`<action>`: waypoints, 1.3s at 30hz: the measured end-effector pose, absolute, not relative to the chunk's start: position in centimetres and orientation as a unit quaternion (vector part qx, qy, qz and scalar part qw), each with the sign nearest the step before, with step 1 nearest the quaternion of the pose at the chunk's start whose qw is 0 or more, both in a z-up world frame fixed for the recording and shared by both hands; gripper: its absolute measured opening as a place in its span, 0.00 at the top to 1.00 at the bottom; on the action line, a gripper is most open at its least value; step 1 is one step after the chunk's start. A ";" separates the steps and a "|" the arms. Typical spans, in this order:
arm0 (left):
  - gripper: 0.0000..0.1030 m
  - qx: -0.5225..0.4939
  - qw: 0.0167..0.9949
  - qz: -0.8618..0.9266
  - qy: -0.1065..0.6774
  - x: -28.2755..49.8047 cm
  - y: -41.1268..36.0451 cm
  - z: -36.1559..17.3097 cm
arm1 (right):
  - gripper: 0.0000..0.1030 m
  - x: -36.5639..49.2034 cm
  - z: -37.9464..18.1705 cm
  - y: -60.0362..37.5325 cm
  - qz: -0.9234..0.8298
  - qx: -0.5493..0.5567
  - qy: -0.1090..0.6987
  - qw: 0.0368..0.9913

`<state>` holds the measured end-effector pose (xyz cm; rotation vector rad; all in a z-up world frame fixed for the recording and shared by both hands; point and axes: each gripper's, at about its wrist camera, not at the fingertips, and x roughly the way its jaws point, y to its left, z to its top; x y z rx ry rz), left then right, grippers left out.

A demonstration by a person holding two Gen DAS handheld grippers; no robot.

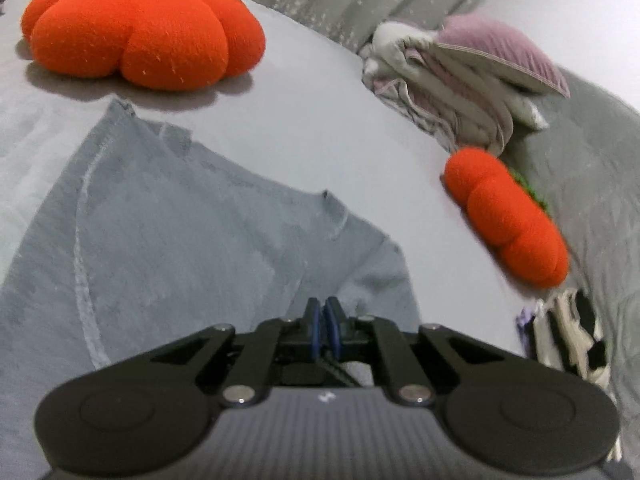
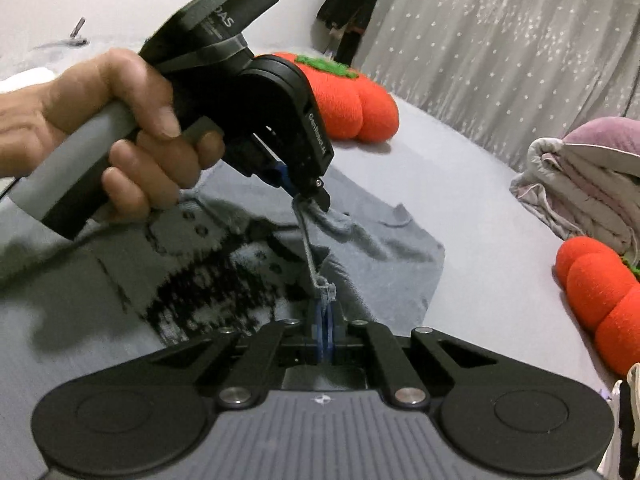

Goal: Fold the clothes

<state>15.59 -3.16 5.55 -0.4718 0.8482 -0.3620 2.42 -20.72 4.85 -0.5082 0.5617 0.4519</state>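
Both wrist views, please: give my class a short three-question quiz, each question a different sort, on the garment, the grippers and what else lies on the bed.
1. True or false: the right gripper is shut on an edge of the grey T-shirt.
2. How many orange pumpkin cushions lie on the bed sheet?
3. What sits beside the smaller pumpkin cushion? A) a laptop B) a pile of folded bedding C) a shoe box

Key: 1 true; the left gripper pinches the same edge. 2 two, counting the large pumpkin cushion. 3 B.
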 end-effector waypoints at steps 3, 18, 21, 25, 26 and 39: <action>0.95 -0.233 0.873 -0.171 0.392 15.9 -2.4 6.8 | 0.97 2.3 5.9 -20.6 0.213 -0.205 0.258 0.920; 0.95 -0.206 0.896 -0.150 0.362 18.6 0.6 9.2 | 0.97 3.1 6.3 -15.8 0.165 -0.118 0.218 0.955; 0.95 -0.197 0.899 -0.141 0.364 19.5 1.3 8.9 | 0.97 3.8 6.3 -14.7 0.163 -0.087 0.221 0.958; 0.95 -0.189 0.903 -0.132 0.362 20.3 2.3 8.6 | 0.97 4.8 6.4 -13.7 0.161 -0.038 0.225 0.960; 0.95 -0.191 0.903 -0.129 0.362 20.5 2.5 8.5 | 0.97 4.8 6.3 -13.5 0.160 -0.034 0.225 0.961; 0.95 -0.181 0.910 -0.104 0.359 22.3 4.3 8.7 | 0.97 4.9 6.3 -10.9 0.156 -0.047 0.211 0.964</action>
